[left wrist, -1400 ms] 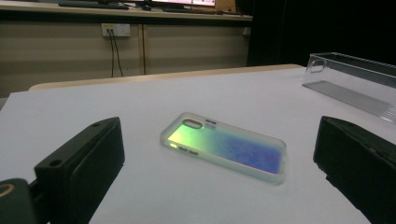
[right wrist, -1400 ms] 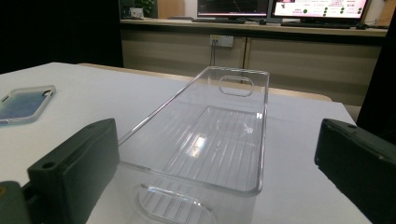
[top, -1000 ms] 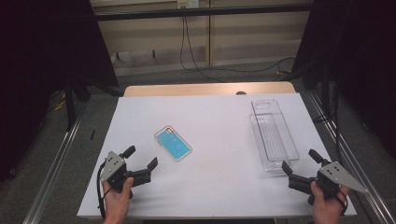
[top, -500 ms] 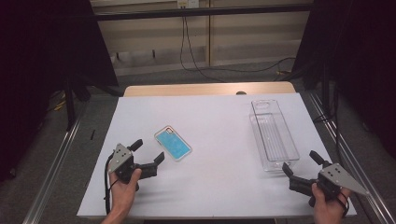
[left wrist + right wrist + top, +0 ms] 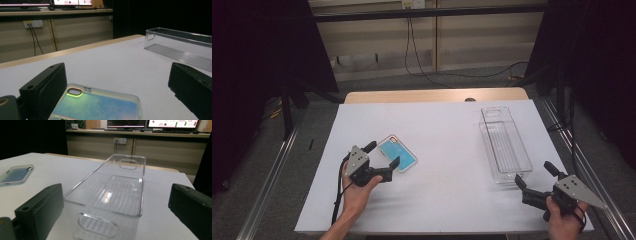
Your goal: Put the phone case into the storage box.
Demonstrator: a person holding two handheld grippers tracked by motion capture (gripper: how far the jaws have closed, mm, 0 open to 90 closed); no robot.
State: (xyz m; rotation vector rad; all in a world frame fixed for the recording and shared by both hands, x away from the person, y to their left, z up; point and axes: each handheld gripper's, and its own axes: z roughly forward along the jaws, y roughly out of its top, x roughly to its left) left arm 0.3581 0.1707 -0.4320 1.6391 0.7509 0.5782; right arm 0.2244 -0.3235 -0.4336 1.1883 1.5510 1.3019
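Since one second ago, the left gripper (image 5: 383,155) has come forward, and its spread jaws now stand on both sides of the near end of the blue phone case (image 5: 398,154), not closed on it yet. The case lies flat on the white table (image 5: 447,130), left of the middle. I think the jaws should go lower, stay centred on the case's long edges, then close slowly. The right gripper (image 5: 534,177) waits released near the clear bin (image 5: 505,145).

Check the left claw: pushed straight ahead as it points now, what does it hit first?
Most likely the blue phone case: its near end already lies between the open left claw jaws, flat on the white table. Contact can't be confirmed.
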